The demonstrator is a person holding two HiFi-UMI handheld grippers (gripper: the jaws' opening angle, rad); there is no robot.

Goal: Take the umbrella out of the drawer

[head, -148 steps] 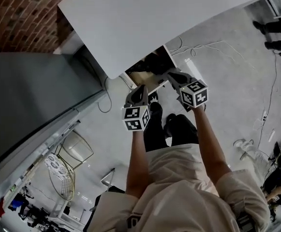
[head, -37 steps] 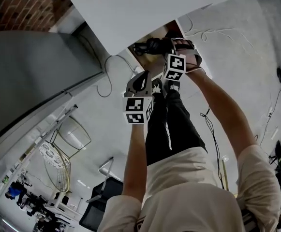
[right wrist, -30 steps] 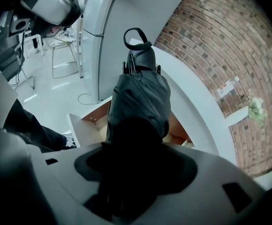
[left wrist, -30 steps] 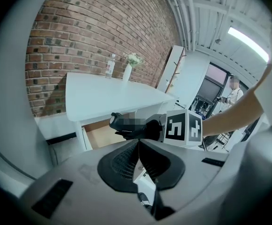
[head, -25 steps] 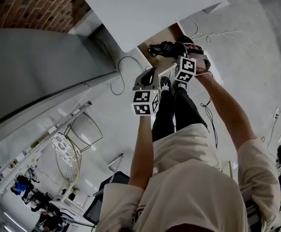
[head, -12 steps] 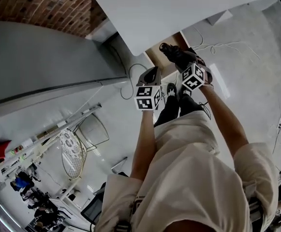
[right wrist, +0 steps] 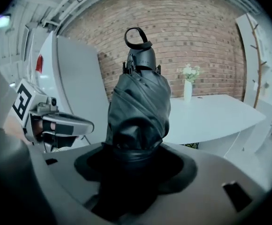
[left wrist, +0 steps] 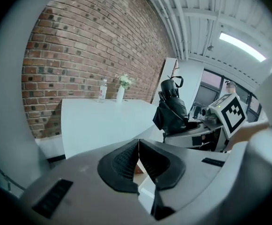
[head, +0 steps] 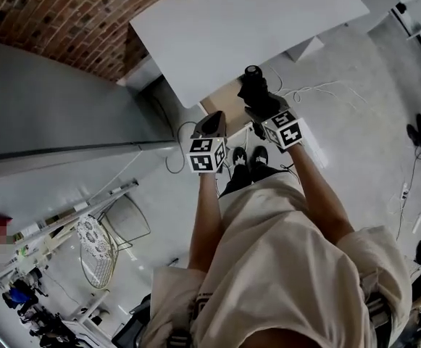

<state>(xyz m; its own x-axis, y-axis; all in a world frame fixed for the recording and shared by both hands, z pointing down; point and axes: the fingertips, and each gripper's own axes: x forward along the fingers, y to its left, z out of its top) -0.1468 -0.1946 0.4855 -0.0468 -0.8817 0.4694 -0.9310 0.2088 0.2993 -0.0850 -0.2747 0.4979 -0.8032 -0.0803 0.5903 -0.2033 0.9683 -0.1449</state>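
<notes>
Clamping the folded black umbrella point(right wrist: 138, 104) by its near end, the right gripper point(right wrist: 135, 158) sits low in its own view. The left gripper point(left wrist: 138, 146) has its pads pressed together on nothing. At the head view's centre, the drawer point(head: 223, 101) under the white table point(head: 246, 27) shows tan wood, its contents unclear. The umbrella is held outside it, its long axis running straight out from the jaws with the strap loop at the far end.

Right hand-held gripper point(right wrist: 135, 161) clamped on a folded umbrella point(right wrist: 140, 102)

The black umbrella stands upright between the closed-in jaws, its strap loop point(right wrist: 136, 35) at the top. Behind it runs a brick wall point(right wrist: 196, 36), with a white tabletop point(right wrist: 213, 114) carrying a vase of flowers point(right wrist: 187, 88). The left hand-held gripper point(right wrist: 65, 124) shows at the left edge.
</notes>
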